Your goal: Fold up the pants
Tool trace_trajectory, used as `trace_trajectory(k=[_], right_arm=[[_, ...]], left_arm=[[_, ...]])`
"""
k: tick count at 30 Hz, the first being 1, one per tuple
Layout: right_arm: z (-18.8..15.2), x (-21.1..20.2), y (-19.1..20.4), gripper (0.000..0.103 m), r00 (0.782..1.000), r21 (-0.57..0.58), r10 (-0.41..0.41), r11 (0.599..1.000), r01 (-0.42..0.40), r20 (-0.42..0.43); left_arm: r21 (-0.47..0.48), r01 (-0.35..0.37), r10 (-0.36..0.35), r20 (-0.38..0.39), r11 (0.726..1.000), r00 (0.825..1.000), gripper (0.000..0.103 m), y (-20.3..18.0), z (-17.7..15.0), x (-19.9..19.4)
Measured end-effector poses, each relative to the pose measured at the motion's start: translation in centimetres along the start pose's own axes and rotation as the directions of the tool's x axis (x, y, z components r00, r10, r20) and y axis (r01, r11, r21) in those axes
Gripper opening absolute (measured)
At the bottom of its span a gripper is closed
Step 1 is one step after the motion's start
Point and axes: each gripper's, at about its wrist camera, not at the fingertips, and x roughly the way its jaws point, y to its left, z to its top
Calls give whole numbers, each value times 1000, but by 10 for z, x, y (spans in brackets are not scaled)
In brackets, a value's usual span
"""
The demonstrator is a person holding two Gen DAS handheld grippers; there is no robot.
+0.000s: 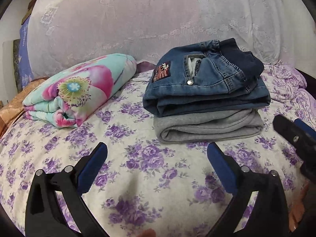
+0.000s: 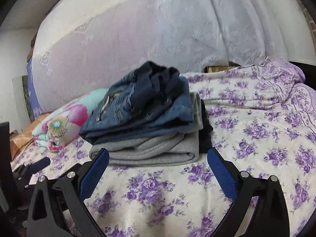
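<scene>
Left gripper (image 1: 157, 154): jaws wide, empty, above the floral sheet (image 1: 138, 177). Right gripper (image 2: 158, 158): jaws wide, empty, its fingertips just short of the stack's near edge. Stack, ahead of both grippers, mid-bed: folded grey pants (image 1: 207, 128) on the sheet, folded jeans (image 1: 201, 90) on top, waistband uppermost. Folded flowered blanket (image 1: 79, 90): left of the stack, apart from it. Lilac cover (image 1: 138, 19): behind, along the bed's far edge.
</scene>
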Motion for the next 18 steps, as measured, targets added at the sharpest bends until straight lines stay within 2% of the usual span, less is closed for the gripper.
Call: trace_trajectory(k=[6,15,18], right_arm=[[-3,12,19,100,999,-80,2,997,-6,-51],[-1,-4,26,100,999,-125,0,992,5,38],[0,-15,28,100,995,-135,2,991,11,99]], left_arm=[[45,-9,8,13,999,1000,98,-10,3,5],[39,-27,24,64,999,998,98,-7,4,-5],[21,-30,28,98,999,995,98,-3,5,-11]])
